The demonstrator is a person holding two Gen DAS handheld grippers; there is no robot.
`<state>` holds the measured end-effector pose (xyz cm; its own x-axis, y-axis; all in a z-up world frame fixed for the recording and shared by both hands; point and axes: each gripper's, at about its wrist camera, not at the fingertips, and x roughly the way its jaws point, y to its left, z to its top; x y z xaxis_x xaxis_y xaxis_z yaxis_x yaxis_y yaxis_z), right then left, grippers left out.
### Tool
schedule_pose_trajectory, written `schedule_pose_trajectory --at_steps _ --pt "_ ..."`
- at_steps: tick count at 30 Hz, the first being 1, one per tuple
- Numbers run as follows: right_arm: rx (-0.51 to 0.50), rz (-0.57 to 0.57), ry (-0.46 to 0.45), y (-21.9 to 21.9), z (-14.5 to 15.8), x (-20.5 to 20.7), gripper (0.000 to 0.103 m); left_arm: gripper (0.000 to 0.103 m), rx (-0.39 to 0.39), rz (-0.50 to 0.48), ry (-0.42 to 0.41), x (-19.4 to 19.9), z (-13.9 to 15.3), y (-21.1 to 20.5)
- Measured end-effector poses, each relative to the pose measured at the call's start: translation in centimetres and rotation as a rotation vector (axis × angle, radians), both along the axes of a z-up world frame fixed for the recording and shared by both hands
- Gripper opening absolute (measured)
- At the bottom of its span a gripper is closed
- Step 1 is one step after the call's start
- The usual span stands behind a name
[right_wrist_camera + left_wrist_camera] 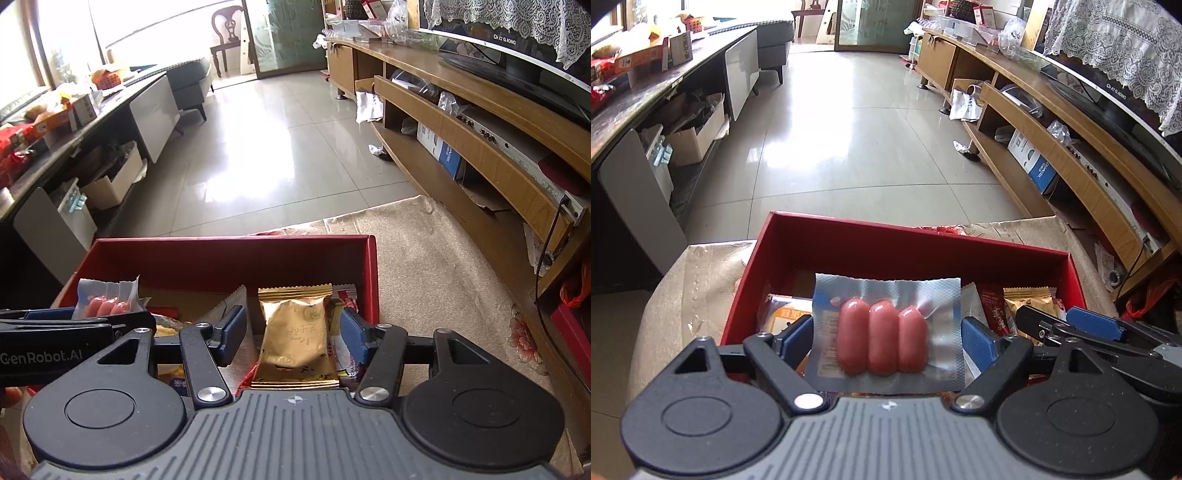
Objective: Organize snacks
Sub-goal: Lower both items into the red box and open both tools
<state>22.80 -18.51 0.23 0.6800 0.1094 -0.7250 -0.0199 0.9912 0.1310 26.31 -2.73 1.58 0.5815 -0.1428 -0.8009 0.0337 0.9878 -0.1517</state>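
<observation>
Right gripper (291, 332) spread round gold packet (295, 336); red box (221, 258) behind.

Left gripper (886, 336) has its blue pads spread wide at nine and three o'clock, neither visibly pressing anything. Right gripper (291, 328) has its jaws parted too, pads standing off either side. In the left view the right one pokes in at three o'clock; in the right view the left sits at nine.
</observation>
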Motion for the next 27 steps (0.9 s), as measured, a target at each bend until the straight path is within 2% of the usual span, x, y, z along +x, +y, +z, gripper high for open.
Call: schedule_pose_trajectory --at_steps 4,16,20,22,24,25,27 --pt "-0.001 -0.006 -0.003 -0.4 0.3 0.0 0.068 0.083 -0.028 -0.002 0.018 0.1 -0.2 0.1" --pt "0.007 -0.005 0.004 -0.7 0.5 -0.4 0.070 0.083 0.046 -0.019 -0.031 -0.1 1.2 -0.8" --pt "0.015 -0.009 -0.003 -0.9 0.8 -0.6 0.071 0.084 0.047 -0.049 -0.037 0.0 1.5 -0.8" --pt "0.005 -0.017 -0.008 -1.1 0.9 -0.7 0.078 0.084 0.053 -0.031 -0.025 0.2 1.5 -0.7" --pt "0.004 -0.018 -0.010 -1.2 0.9 -0.8 0.080 0.085 0.046 -0.021 -0.054 0.0 1.8 -0.4" --pt "0.008 -0.020 -0.009 -1.3 1.0 -0.8 0.080 0.086 0.041 -0.030 -0.050 0.1 1.8 -0.4" --pt "-0.004 -0.030 -0.010 -1.2 1.0 -0.9 0.080 0.083 -0.006 -0.035 0.029 0.6 1.1 -0.4"
